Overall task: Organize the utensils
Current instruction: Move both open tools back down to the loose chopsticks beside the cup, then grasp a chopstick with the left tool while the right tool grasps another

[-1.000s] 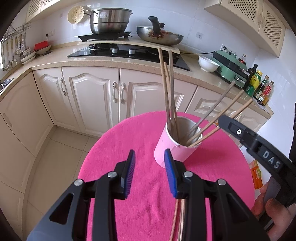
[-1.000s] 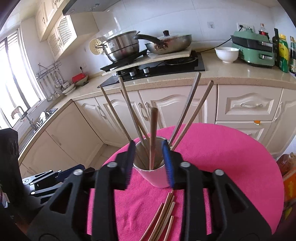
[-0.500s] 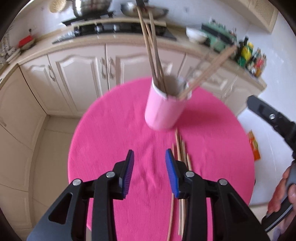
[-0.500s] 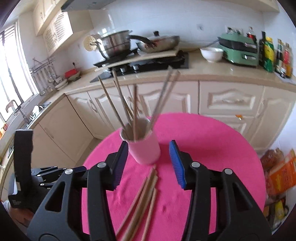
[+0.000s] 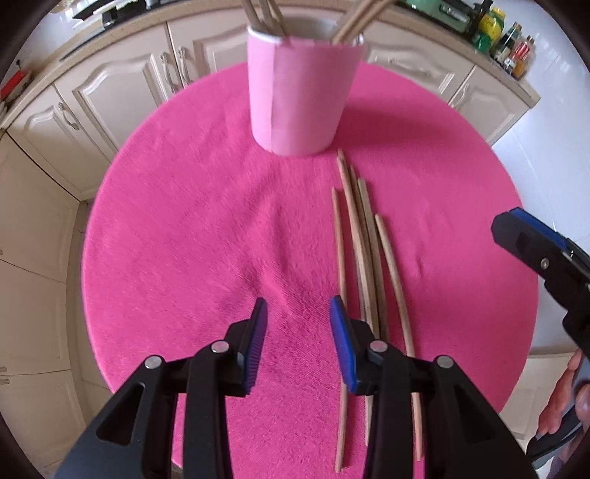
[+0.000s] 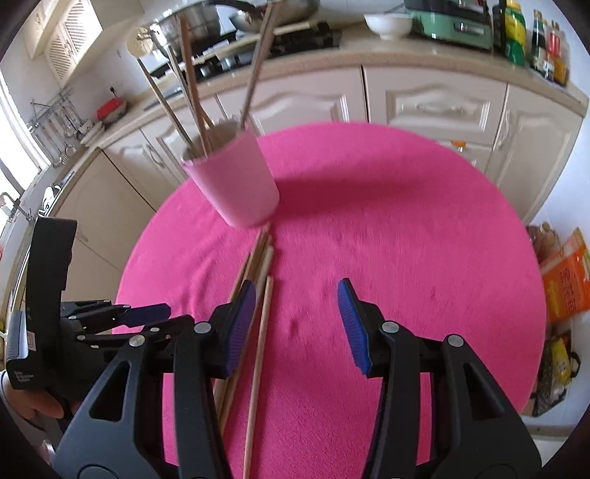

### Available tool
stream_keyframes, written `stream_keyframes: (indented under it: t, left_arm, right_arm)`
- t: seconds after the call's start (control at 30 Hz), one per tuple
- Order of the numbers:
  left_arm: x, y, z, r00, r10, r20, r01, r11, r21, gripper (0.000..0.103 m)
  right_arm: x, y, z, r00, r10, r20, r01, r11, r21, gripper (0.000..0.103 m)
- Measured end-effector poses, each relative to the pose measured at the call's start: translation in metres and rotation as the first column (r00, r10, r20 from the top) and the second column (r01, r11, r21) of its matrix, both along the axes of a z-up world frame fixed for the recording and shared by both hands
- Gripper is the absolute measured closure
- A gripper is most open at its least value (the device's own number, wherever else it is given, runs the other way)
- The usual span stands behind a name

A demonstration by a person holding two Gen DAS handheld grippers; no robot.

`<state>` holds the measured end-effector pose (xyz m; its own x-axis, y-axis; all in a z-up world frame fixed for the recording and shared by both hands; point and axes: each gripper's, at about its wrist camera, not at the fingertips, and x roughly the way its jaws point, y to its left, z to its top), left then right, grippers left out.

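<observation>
Several loose chopsticks (image 5: 354, 235) lie side by side on the pink cloth (image 5: 191, 228) that covers the round worktop, their far tips just short of the pink cup (image 5: 300, 95). More chopsticks stand in the cup (image 6: 236, 184), leaning out over its rim to both sides.

Seen from the left wrist, the left gripper (image 5: 298, 342) hovers low over the cloth with its jaws apart and nothing between them; its right finger (image 5: 341, 342) lies over the leftmost of the loose chopsticks, whose near ends run on under the gripper body.

From the right wrist, the right gripper (image 6: 297, 324) is likewise spread wide and empty above the cloth (image 6: 405, 235). The bundle of loose chopsticks (image 6: 262, 294) passes beside and beneath its left finger (image 6: 239, 324), with one stick lying just inside the gap. The left gripper (image 6: 121, 317) shows at that view's lower left, near the worktop's edge.

Behind the worktop stand cream cabinets (image 6: 435, 107) under a counter carrying a white bowl (image 6: 387, 24) and bottles (image 6: 545, 40).
</observation>
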<state>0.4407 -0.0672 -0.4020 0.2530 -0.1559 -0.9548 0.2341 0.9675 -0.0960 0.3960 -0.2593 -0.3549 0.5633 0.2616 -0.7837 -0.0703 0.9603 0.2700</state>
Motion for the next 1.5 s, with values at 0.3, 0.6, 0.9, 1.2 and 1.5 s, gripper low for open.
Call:
stream_keyframes:
  t: [0.3, 0.6, 0.9, 1.2, 1.5]
  left_arm:
    - [0.007, -0.009, -0.019, 0.999, -0.021, -0.044, 0.022, 1.000, 0.021, 0.068]
    - [0.012, -0.028, -0.025, 0.994, -0.089, -0.070, 0.093, 0.994, 0.062, 0.068]
    - [0.033, -0.048, -0.029, 0.990, -0.095, -0.106, 0.107, 0.987, 0.121, 0.069]
    - [0.035, -0.032, -0.017, 0.996, -0.018, -0.089, 0.021, 0.999, 0.038, 0.098]
    - [0.027, 0.001, 0.006, 0.999, 0.028, -0.016, -0.029, 0.999, -0.022, 0.098]
  right_arm:
    - [0.006, -0.001, -0.018, 0.998, 0.017, -0.054, -0.016, 1.000, 0.017, 0.057]
    - [0.011, 0.007, -0.027, 0.993, 0.043, -0.106, -0.041, 0.999, 0.017, 0.057]
    - [0.013, 0.016, -0.040, 0.975, 0.054, -0.214, -0.057, 0.998, -0.004, 0.057]
    - [0.015, 0.037, -0.052, 0.945, 0.077, -0.317, -0.087, 0.996, -0.018, 0.070]
    - [0.022, 0.063, -0.060, 0.920, 0.091, -0.382, -0.140, 0.985, -0.103, 0.090]
